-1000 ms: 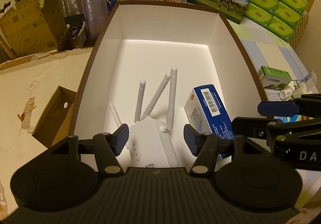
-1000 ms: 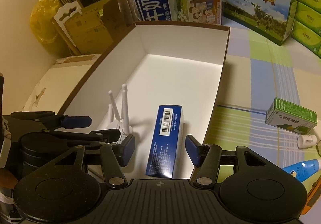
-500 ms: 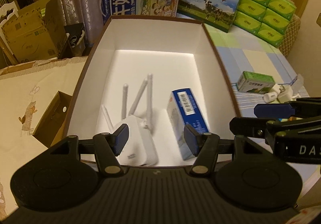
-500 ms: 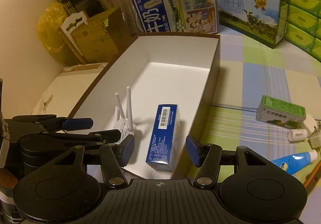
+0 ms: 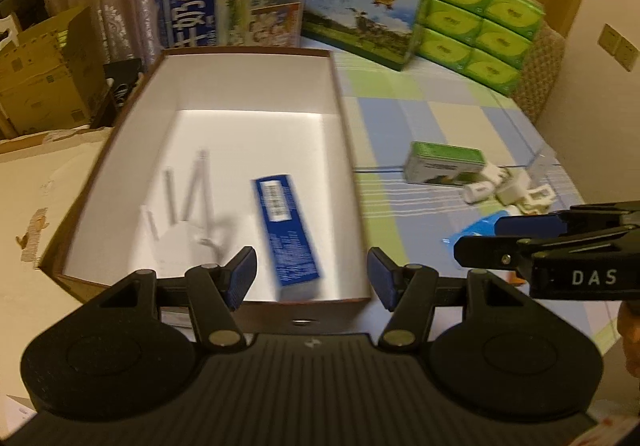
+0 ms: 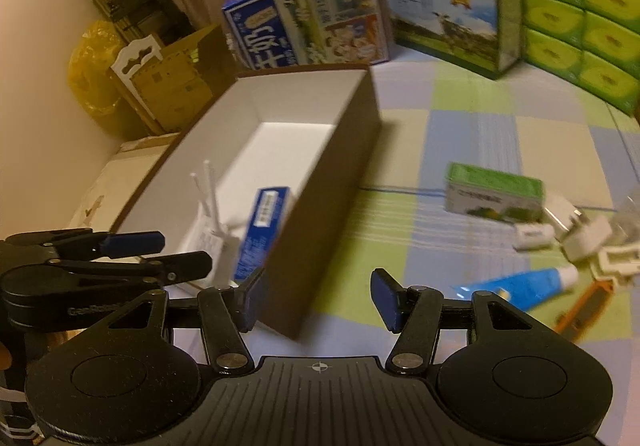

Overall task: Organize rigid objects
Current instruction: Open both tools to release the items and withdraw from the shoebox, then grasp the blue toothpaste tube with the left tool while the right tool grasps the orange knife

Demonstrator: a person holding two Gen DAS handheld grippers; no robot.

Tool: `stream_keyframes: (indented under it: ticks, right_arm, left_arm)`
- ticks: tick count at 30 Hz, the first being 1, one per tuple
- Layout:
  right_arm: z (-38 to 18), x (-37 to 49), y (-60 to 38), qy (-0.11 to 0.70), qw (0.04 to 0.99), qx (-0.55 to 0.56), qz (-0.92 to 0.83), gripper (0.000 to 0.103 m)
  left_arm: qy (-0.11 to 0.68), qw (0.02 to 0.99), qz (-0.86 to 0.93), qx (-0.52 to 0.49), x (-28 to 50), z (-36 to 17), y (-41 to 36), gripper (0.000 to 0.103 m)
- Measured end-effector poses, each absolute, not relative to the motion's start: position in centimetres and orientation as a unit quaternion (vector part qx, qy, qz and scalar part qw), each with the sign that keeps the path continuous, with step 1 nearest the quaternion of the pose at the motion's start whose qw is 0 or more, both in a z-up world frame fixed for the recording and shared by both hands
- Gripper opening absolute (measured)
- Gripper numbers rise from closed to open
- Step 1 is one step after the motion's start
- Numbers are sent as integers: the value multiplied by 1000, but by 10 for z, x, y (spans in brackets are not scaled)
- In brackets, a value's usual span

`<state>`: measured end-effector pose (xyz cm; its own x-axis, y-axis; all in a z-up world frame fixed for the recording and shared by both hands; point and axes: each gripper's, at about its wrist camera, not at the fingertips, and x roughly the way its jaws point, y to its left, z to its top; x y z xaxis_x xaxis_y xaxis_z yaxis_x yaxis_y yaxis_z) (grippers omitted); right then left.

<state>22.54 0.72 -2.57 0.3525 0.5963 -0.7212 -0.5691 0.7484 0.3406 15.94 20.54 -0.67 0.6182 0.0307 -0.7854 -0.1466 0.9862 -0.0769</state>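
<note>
A brown box with a white inside (image 5: 248,86) (image 6: 328,182) holds a white router with antennas (image 5: 180,230) (image 6: 208,222) and a blue carton (image 5: 286,222) (image 6: 262,222). My left gripper (image 5: 312,278) hangs open and empty above the box's near wall. My right gripper (image 6: 316,300) is open and empty just outside the box's right wall. On the checked cloth to the right lie a green carton (image 5: 444,164) (image 6: 494,192), white plugs (image 5: 508,186) (image 6: 576,234) and a blue tube (image 6: 516,284).
Two milk cartons (image 5: 236,2) (image 5: 360,22) and stacked green tissue packs (image 5: 480,22) stand behind the box. Cardboard boxes (image 5: 44,66) sit at the far left. An orange object (image 6: 584,306) lies near the tube at the cloth's right edge.
Both grippers have pulled back and up out of the box, leaving the router and blue carton inside. The right gripper has shifted right, over the box's wall.
</note>
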Motion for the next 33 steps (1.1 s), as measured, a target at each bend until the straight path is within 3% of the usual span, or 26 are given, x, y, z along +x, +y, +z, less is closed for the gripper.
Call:
stream_keyframes:
  ticks: [16, 33]
  right_arm:
    - [-36, 247, -103, 470, 823, 36, 317, 54]
    - [-70, 287, -172, 501, 825, 46, 258, 54]
  left_arm:
    - [453, 890, -15, -57, 184, -20, 105, 57]
    - [484, 874, -17, -40, 222, -55, 55, 57]
